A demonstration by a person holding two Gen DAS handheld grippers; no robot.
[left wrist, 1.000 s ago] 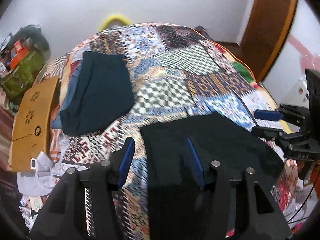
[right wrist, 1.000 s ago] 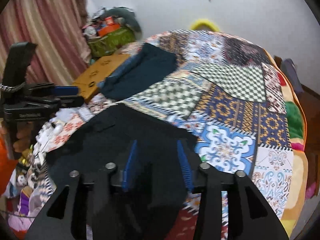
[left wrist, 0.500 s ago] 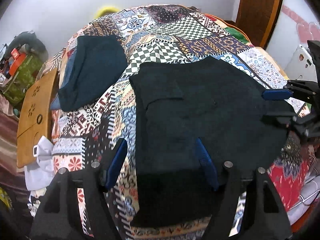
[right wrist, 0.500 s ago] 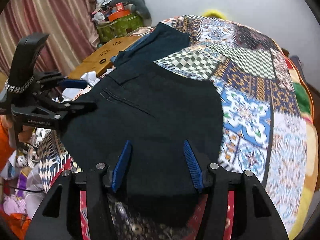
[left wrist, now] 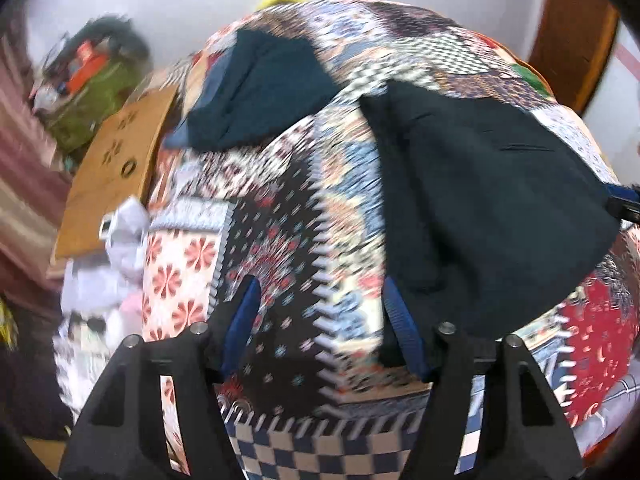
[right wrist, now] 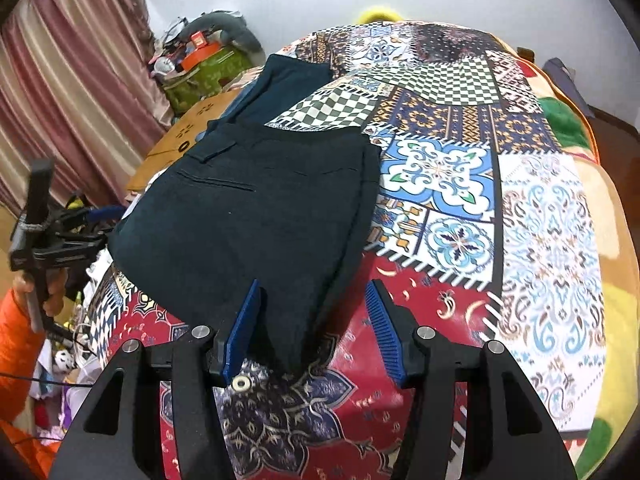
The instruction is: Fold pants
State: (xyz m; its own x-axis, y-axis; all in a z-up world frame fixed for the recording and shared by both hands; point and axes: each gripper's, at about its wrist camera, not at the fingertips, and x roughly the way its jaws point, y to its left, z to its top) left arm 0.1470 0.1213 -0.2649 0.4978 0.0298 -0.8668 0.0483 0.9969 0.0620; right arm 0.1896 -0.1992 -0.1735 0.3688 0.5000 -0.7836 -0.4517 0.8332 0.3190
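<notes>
Black folded cotton pants (right wrist: 256,216) now lying flat on patchwork quilt bed (right wrist: 540,240), no longer lifted; left tool (left wrist: 320,320) and right tool (right wrist: 314,312) both released, backing off, fold looking finished.

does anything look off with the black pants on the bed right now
The black pants lie folded but not squarely: one narrow end trails toward the right gripper, off the main fold. Both sets of jaws stand open; the left gripper holds nothing.

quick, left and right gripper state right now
left gripper: open, holding nothing, over the patchwork bedspread
right gripper: open, empty, the folded dark pants lying between its fingers
</notes>
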